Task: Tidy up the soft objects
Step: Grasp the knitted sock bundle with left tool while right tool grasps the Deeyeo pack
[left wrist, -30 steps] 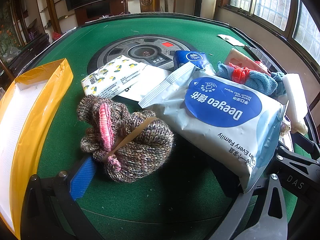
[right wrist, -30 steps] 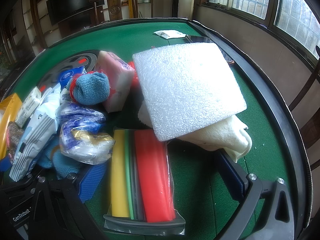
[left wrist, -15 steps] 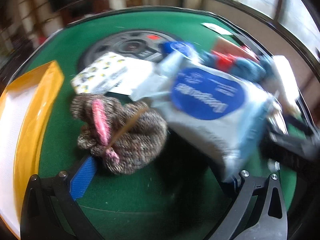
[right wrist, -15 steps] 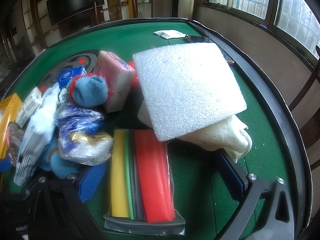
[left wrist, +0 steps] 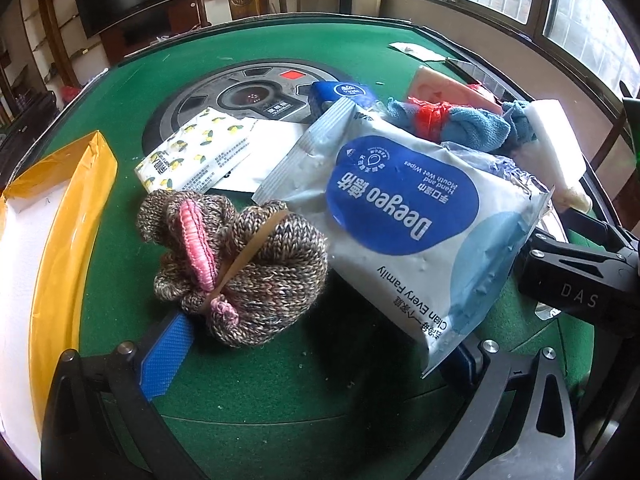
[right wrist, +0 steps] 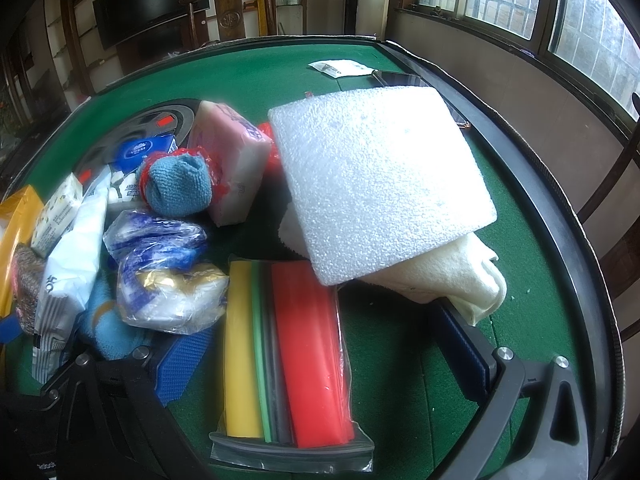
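Note:
My left gripper is open on the green felt. A brown knitted bundle with a pink band lies between its fingers, near the left pad. A large wet wipes pack rests over the right finger. My right gripper is open, with a clear bag of coloured rolls between its fingers. A white foam sheet lies on a cream towel by its right finger.
A yellow-rimmed white box stands at the left. Tissue packs, a blue cloth tied in red, a pink pack and bagged items crowd the table middle. The raised table edge runs at the right.
The left wrist view swung sideways and blurred, then came back to nearly the same place, slightly closer to the knitted bundle. The right gripper has not moved.

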The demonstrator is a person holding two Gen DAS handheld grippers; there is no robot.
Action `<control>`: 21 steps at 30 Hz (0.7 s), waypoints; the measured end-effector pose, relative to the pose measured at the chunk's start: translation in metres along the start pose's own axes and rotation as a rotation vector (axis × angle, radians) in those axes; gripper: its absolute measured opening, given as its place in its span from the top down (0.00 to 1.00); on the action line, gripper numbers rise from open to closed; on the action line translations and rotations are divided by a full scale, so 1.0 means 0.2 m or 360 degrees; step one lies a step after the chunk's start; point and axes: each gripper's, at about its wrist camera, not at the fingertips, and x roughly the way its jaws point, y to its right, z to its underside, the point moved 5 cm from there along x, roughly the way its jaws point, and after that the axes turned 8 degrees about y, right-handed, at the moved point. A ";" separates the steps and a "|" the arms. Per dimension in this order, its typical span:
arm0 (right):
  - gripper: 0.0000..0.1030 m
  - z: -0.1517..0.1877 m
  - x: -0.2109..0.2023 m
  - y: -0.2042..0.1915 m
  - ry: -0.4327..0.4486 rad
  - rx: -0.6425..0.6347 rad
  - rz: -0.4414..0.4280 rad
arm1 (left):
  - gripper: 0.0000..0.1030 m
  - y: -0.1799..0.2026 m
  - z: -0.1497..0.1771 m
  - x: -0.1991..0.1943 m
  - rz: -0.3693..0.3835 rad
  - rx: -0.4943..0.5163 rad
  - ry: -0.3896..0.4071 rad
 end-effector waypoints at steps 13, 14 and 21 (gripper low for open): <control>0.01 0.09 -0.07 -0.17 -0.0217 -0.0258 -0.0217 | 0.00 -0.25 -0.04 -0.63 0.0033 -0.0176 0.0631; 0.01 0.09 -0.07 -0.17 -0.0230 -0.0260 -0.0219 | 0.00 -0.27 -0.06 -0.69 0.0029 -0.0192 0.0694; 0.01 -0.04 -0.43 0.03 0.0168 0.0001 -0.0317 | 0.00 -0.48 -0.16 -0.86 0.0066 -0.0297 0.0724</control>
